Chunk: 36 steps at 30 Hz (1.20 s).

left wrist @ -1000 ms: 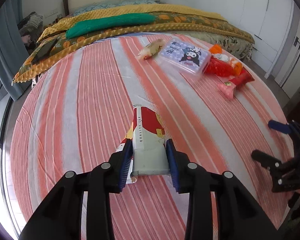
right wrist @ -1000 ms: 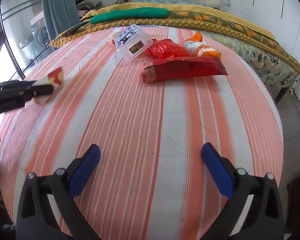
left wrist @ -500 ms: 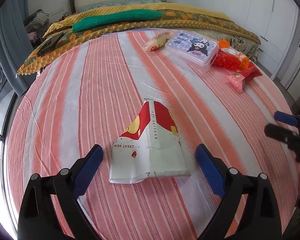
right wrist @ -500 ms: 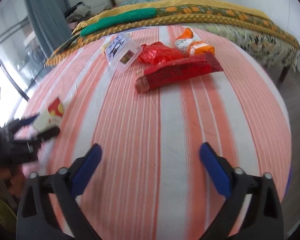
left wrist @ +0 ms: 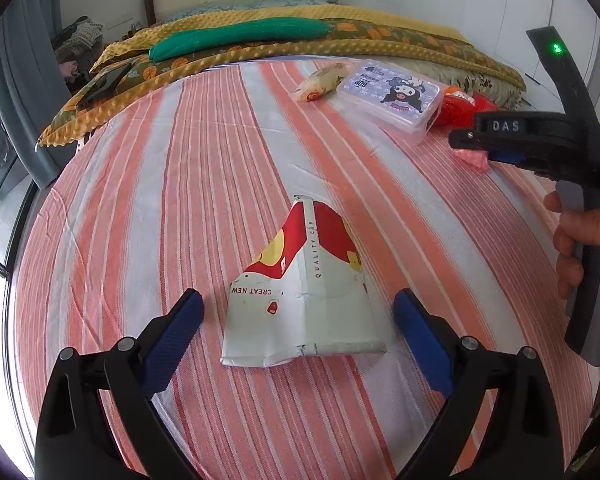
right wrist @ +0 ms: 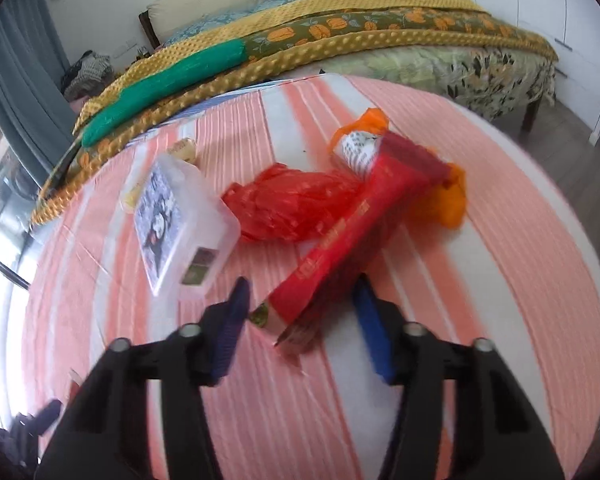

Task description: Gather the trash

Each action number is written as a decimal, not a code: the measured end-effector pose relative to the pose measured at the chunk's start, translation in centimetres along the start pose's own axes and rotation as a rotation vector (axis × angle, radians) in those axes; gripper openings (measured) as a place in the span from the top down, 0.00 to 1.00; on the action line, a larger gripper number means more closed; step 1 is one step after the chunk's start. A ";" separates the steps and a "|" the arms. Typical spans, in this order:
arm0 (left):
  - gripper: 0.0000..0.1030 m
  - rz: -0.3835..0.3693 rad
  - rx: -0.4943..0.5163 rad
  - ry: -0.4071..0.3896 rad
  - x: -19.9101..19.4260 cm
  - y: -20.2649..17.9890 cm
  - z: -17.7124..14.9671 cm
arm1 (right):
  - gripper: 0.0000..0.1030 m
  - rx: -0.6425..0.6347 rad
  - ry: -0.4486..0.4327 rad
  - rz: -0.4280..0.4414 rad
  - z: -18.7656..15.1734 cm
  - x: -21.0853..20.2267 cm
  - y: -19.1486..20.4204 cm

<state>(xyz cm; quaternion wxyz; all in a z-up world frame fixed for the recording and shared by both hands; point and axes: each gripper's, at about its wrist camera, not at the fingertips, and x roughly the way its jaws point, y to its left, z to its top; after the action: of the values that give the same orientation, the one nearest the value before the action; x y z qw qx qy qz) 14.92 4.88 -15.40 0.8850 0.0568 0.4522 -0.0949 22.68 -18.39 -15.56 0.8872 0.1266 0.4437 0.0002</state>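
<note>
A flattened red, yellow and white paper cup (left wrist: 320, 248) lies on the striped cloth (left wrist: 140, 200). My left gripper (left wrist: 298, 300) stands open around the cup's wide end, both blue pads clear of it. My right gripper (right wrist: 302, 282) is closing, and the near end of a long red pack (right wrist: 364, 216) lies between its fingers, untouched by the pads. Behind the pack sit a crumpled red plastic bag (right wrist: 292, 204) and an orange wrapper (right wrist: 448, 200). In the left wrist view the right gripper (left wrist: 472, 148) is at the right, held by a hand (left wrist: 572, 232).
A clear plastic box (right wrist: 180, 220) with a cartoon label lies left of the red pack, also seen as the clear box (left wrist: 392, 96). A pale yellow packet (left wrist: 320, 84) lies beyond it. A bed with a yellow blanket (left wrist: 260, 40) borders the far side.
My left gripper let go of the paper cup and opened wide; the cup now lies flat. My right gripper moved across to the red pack, rolled, and its jaws narrowed.
</note>
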 end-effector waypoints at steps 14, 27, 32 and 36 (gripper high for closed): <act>0.07 0.000 0.000 0.001 0.0 0.0 0.0 | 0.68 -0.541 0.273 0.283 -7.6 -6.9 -2.2; 0.06 -0.020 -0.012 -0.005 0.0 0.2 0.0 | 0.24 -0.411 0.098 0.179 -9.9 -7.3 -2.3; 0.06 -0.102 -0.070 -0.026 -1.6 2.4 -0.9 | 0.18 -0.431 0.110 0.153 -10.2 -7.4 -2.3; 0.06 -0.164 -0.094 -0.062 -3.7 3.2 -1.2 | 0.18 -0.395 0.109 0.154 -10.2 -8.0 -3.2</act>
<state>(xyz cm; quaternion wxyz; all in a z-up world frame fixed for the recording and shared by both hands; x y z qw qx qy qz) 12.55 8.66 -13.09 0.8895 -0.0250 0.4317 -0.1474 9.43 -20.09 -15.85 0.8668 -0.0163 0.4714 0.1619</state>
